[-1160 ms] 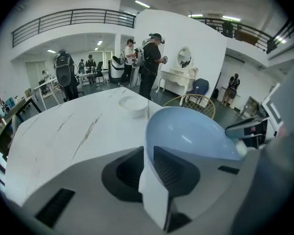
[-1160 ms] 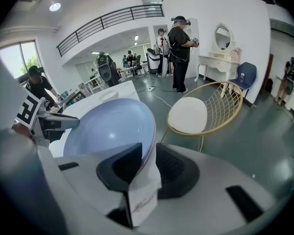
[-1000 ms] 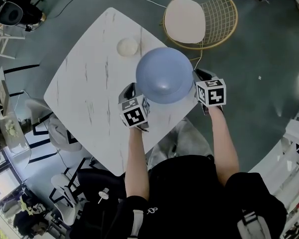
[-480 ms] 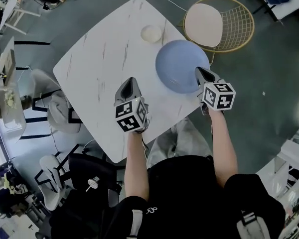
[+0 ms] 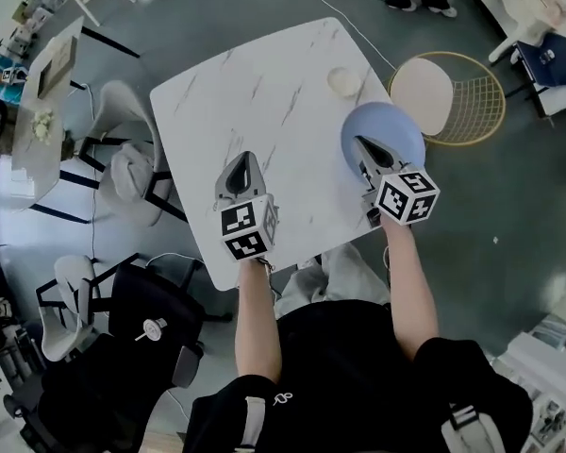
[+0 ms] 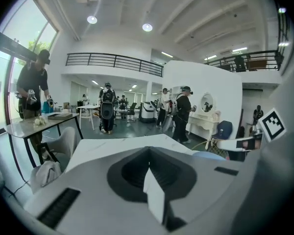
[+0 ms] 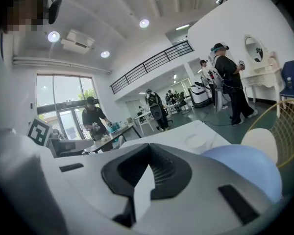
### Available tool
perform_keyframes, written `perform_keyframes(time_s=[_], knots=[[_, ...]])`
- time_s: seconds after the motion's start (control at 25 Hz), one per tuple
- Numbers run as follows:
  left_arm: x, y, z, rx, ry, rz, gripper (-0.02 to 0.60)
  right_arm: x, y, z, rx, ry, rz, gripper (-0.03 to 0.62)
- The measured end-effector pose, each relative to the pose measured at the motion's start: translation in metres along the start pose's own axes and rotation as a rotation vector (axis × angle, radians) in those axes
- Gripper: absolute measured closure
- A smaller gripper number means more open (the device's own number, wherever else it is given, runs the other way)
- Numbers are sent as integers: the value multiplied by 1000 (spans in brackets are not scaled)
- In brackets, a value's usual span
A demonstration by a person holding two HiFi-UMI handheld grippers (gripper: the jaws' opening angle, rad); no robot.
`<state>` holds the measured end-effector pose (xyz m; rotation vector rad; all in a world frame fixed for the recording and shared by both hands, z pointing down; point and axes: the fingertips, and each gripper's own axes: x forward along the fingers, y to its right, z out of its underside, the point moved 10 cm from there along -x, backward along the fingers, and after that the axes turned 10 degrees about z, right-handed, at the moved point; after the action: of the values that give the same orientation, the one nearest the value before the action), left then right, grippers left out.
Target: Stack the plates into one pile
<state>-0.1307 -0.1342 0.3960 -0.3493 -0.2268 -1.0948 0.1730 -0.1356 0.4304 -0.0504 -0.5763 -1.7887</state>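
Both pairs of jaws are closed, with nothing between them. In the left gripper view the left gripper (image 6: 150, 177) shows its jaws pressed into one seam, with only bare table beyond the tip. In the right gripper view the right gripper (image 7: 144, 175) is shut the same way and is empty.

The head view shows each gripper in one hand, above the table (image 5: 264, 83) and pointing away from the person. The left one hangs over the middle of the table's near part, well apart from both plates. The tip of the right one overlaps the near-left part of the blue plate (image 5: 401, 125). In the right gripper view that plate lies off to the right of the jaws, not between them.

The blue plate lies at the table's right edge, just beside a gold wire chair (image 5: 472, 92) with a pale round seat. The small plate (image 5: 343, 81), which is white, lies farther off near the far corner. It is near the blue plate but apart from it, so the two are not stacked.

The table is white marble and stands on a grey floor (image 5: 509, 215). Other tables, chairs and people stand in the room beyond.
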Motion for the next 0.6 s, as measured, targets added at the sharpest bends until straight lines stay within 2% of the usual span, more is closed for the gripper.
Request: perform_keyframes(time_s=[0.32, 0.6], knots=[[-62, -29, -41, -40, 181, -127, 566, 28, -87, -57, -103, 88, -194, 586], [-114, -60, -76, -35, 332, -251, 566, 52, -159, -99, -215, 154, -305, 585]])
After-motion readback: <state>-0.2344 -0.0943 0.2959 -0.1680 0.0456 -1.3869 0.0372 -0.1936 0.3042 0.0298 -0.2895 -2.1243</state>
